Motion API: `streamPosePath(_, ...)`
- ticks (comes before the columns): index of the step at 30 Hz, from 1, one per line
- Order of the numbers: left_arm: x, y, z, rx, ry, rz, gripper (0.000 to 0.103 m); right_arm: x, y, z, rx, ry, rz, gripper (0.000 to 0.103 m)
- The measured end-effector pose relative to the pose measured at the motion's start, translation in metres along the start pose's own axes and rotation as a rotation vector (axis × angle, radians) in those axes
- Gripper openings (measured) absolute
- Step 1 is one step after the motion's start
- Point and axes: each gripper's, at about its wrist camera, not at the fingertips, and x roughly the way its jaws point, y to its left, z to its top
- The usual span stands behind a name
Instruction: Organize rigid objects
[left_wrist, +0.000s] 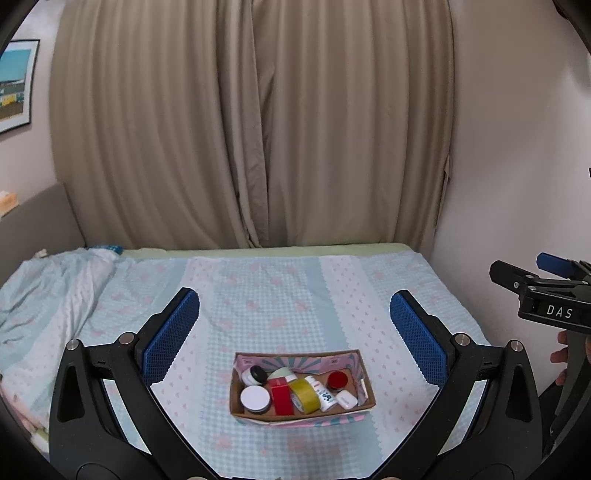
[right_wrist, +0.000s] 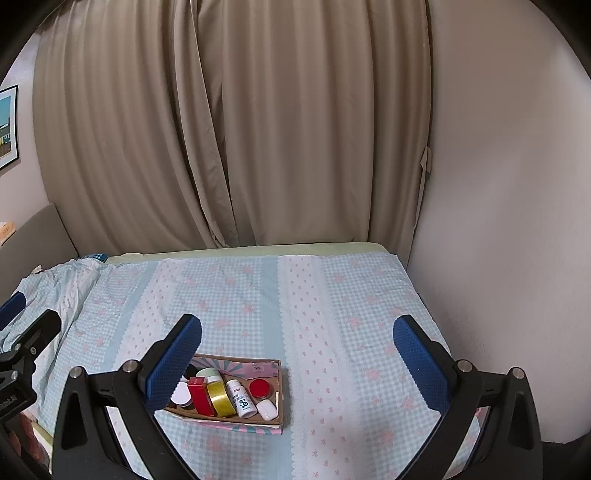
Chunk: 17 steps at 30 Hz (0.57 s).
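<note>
Both grippers, left gripper (left_wrist: 294, 334) and right gripper (right_wrist: 297, 360), jaws apart, empty; approach the box (left_wrist: 364, 387) on the bed (left_wrist: 258, 288) squarely from above.

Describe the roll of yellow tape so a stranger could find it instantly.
On the blue checked bedsheet sits a shallow cardboard box. The yellow tape roll lies mid-box, between a red carton and a white printed bottle. It is the only shiny, gold-yellow ring there.

My two wrist cameras look forward and down over the bed (left_wrist: 258, 295), side by side, sharing the box (left_wrist: 301, 415) and curtain (left_wrist: 258, 129).
</note>
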Motion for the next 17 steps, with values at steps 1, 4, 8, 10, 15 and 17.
streamPosePath(1,0.0,0.0,-0.001,0.003,-0.002,0.009,0.103,0.001,0.0,0.001,0.0,0.0,-0.001,0.103)
streamPosePath(4,-0.002,0.0,0.0,0.007,-0.016,0.022,0.103,0.001,0.002,0.001,0.004,-0.005,-0.002,0.103)
streamPosePath(8,-0.008,0.002,-0.002,-0.018,-0.06,0.008,0.103,0.004,0.004,0.001,0.008,-0.007,-0.003,0.103)
streamPosePath(10,-0.008,0.002,-0.003,-0.015,-0.066,0.027,0.103,0.005,0.004,0.001,0.01,-0.007,-0.002,0.103)
streamPosePath(15,0.002,0.003,-0.007,-0.004,-0.053,0.024,0.103,0.014,0.007,0.001,0.016,0.004,-0.011,0.103)
streamPosePath(17,0.008,0.004,-0.009,-0.002,-0.034,0.003,0.103,0.019,0.008,0.0,0.016,0.017,-0.016,0.103)
